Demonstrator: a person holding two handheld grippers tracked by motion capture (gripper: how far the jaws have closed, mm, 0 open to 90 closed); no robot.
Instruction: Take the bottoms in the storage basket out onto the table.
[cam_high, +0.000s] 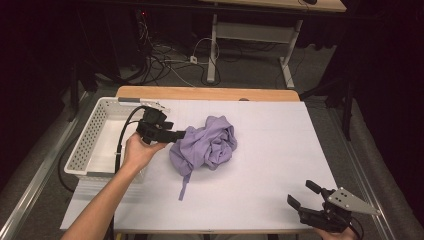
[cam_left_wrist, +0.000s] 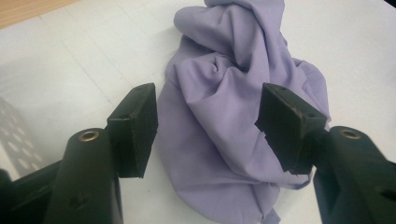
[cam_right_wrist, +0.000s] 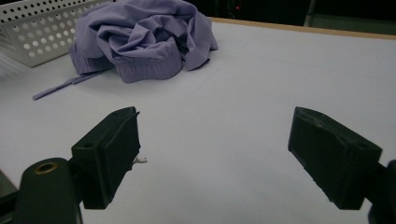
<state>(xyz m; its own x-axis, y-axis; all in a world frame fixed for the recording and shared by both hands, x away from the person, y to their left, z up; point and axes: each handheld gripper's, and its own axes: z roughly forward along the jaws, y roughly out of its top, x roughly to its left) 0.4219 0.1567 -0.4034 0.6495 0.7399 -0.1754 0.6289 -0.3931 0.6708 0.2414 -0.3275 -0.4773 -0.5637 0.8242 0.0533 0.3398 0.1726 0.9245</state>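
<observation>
The left claw (cam_high: 181, 134) is reaching, jaws apart and empty, at the crumpled purple garment (cam_high: 207, 142); grasping is yet undone, the right claw (cam_high: 301, 194) waiting wide open.

Your left gripper (cam_high: 181, 134) reaches right, jaws apart; your right gripper (cam_high: 303, 194) rests low, jaws wide apart.

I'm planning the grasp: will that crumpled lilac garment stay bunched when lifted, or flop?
The lilac garment will likely flop and unfurl: it lies in soft, loose folds. Its thin strap would probably dangle. It looks light, so a push may bunch it rather than slide it.
</observation>
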